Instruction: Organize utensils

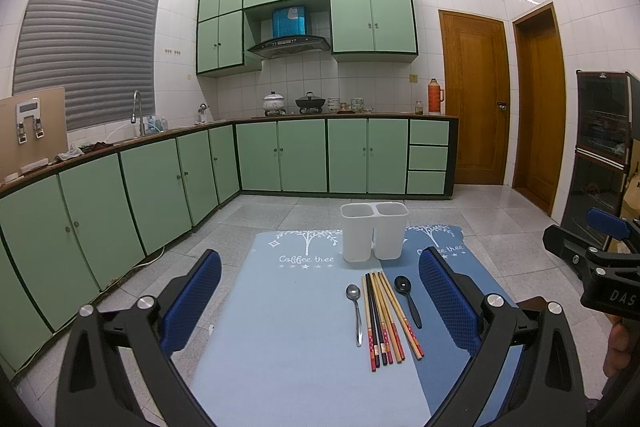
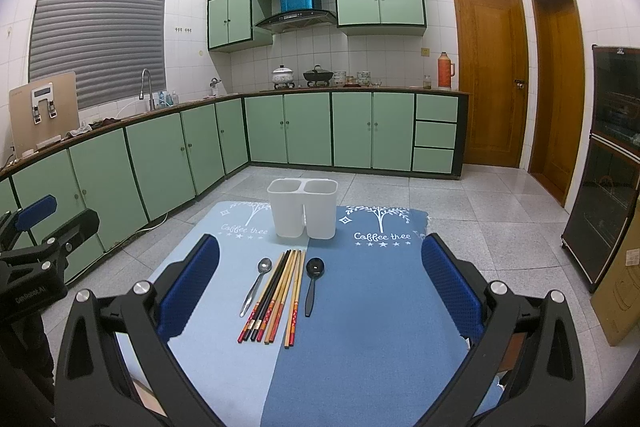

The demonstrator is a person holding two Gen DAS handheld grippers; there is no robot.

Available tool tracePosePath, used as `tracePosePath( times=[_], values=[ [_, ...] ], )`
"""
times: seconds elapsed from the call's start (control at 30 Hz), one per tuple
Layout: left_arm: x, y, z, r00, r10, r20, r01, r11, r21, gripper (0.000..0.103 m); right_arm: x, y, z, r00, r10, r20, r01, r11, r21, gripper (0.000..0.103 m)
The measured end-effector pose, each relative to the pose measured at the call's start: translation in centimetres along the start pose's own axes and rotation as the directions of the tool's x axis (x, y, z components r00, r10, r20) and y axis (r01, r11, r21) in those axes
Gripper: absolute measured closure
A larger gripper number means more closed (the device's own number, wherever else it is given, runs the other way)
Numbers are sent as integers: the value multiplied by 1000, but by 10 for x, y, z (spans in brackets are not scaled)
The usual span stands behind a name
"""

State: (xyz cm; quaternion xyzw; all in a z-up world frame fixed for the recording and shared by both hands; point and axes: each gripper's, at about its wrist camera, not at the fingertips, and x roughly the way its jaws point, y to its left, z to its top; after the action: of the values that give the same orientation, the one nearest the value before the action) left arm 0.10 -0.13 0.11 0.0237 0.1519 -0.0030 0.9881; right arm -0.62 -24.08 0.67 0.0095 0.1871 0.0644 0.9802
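A: Hovering wide open, gripping nothing: left gripper (image 1: 320, 303), right gripper (image 2: 320, 287), above the mat (image 2: 380, 307).

B: Lying before the white caddy (image 2: 303, 213): chopsticks (image 2: 276, 297), light, stiff, probably slippery; metal spoon (image 2: 256, 285), black spoon (image 2: 312, 283). Gripping mid-shaft looking safest.

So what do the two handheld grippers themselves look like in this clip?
Both match: the left gripper and right gripper have black angular frames with silver round bolt heads and blue textured pads inside the fingers. White lettering marks each body, partly cut off. No cables or sleeves are visible.
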Motion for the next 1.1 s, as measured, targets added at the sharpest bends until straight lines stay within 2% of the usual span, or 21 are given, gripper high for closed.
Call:
tracePosePath(
  times=[1.1],
  values=[
    [-1, 7, 0, 1000, 4, 0, -4, 1000, 0, 6, 3, -1, 1, 1000, 0, -2, 0, 1000, 2, 5]
  ],
)
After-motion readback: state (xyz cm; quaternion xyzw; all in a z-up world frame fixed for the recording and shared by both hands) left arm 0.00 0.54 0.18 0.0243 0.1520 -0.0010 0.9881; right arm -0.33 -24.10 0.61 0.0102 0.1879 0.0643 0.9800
